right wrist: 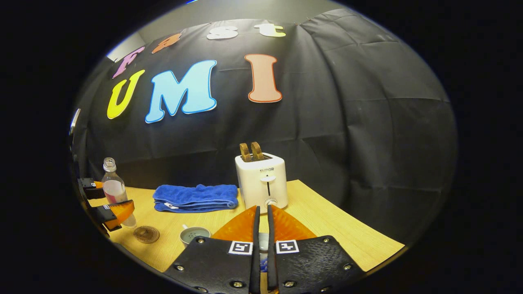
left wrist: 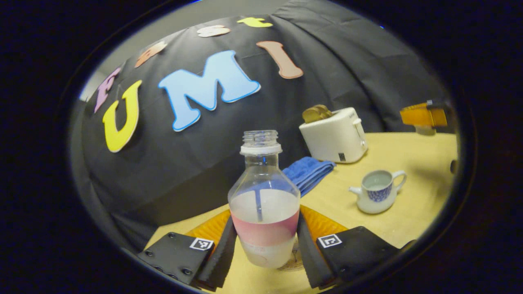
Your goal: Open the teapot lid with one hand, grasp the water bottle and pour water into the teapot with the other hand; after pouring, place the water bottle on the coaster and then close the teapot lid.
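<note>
1. The water bottle [left wrist: 264, 204] stood upright and uncapped on the table [left wrist: 408, 220], about half full, pinched between the fingers of the left gripper [left wrist: 264, 249].
2. The coaster [right wrist: 146, 234] lay just beside the bottle's base, toward the teapot [left wrist: 376, 191].
3. The teapot sat lidless, well apart from the bottle, in front of the toaster [left wrist: 335, 135].
4. The right gripper [right wrist: 261, 245] hung above the teapot, its fingers pressed close on something small; I couldn't tell what.
5. A folded blue towel [right wrist: 196, 198] lay between bottle and toaster.
</note>
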Available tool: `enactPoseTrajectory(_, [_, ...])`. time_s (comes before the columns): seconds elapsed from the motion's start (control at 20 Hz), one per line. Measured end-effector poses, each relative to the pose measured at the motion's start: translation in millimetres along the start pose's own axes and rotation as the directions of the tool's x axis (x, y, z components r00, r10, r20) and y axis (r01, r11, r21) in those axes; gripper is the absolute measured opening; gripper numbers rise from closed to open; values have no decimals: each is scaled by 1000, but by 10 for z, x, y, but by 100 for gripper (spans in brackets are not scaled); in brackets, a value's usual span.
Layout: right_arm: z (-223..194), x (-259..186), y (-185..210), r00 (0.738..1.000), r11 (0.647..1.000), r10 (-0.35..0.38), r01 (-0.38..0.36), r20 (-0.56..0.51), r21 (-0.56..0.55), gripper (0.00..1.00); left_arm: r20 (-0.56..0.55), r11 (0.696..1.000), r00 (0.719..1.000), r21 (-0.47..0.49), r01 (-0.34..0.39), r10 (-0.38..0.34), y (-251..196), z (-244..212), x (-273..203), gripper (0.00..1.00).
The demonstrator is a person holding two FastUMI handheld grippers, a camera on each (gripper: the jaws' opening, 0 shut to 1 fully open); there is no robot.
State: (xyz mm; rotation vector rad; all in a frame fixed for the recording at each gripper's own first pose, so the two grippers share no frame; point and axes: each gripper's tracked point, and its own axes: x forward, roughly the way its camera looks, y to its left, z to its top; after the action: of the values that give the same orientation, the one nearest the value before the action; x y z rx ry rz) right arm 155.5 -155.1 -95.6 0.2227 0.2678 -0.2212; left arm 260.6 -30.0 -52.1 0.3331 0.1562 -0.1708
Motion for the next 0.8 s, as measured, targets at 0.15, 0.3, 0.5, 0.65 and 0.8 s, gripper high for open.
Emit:
enactPoseTrajectory(0.15, [15,0,20,1000,1000,5,-5,3,-1,7,44,986,999,-165,-16,24,105,9,-14,84])
enactPoseTrajectory(0.3, [9,3,42,1000,1000,9,-9,6,-3,7,70,968,997,-252,-8,26,126,-36,7,84])
enactPoseTrajectory(0.5, [9,1,45,1000,1000,6,-6,9,-16,7,32,954,999,-298,6,4,54,-186,89,84])
enactPoseTrajectory(0.65, [-6,13,39,1000,1000,3,-3,4,-14,7,16,956,1000,-293,-1,6,44,-257,115,84])
enactPoseTrajectory(0.8, [-22,29,44,1000,1000,1,-1,1,-20,7,-11,964,1000,-264,5,-8,14,-311,151,84])
